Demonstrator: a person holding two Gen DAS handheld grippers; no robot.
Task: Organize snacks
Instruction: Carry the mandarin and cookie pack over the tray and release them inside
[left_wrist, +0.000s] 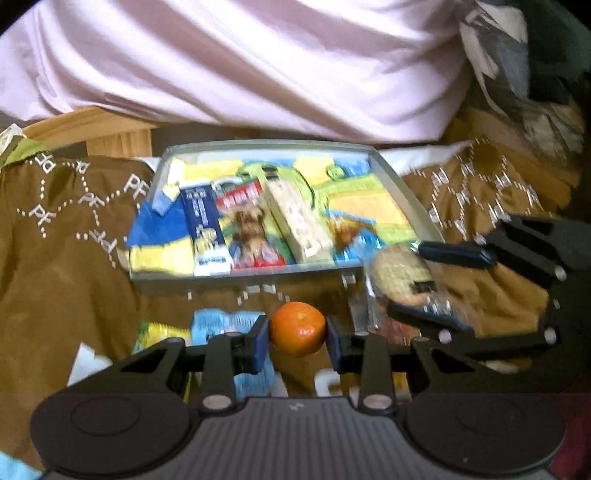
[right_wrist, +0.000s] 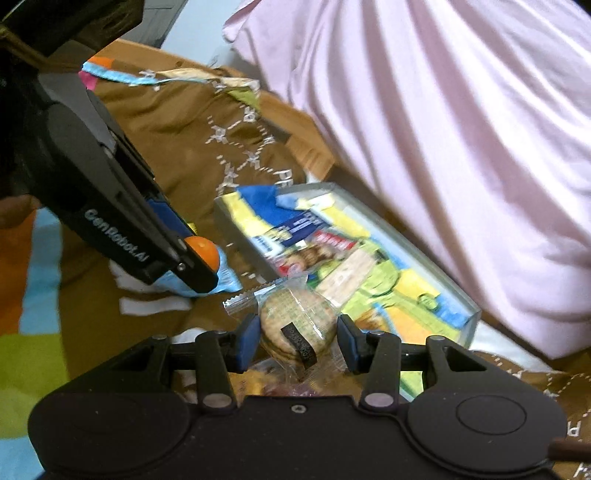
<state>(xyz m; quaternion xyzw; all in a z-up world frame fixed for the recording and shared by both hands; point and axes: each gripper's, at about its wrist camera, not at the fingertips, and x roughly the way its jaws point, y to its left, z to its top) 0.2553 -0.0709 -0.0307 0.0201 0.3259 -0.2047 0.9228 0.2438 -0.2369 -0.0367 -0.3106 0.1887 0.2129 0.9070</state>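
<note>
Ok, left tongs pinching orange, right tongs pinching wrapped biscuit; lower each flat into tray, release gently.

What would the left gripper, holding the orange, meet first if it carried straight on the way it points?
Probably the near rim of the tray of snack packets. The left gripper, shut on the orange, aims over brown cloth at that rim. Depth is unclear, so it might touch the cloth first.
</note>
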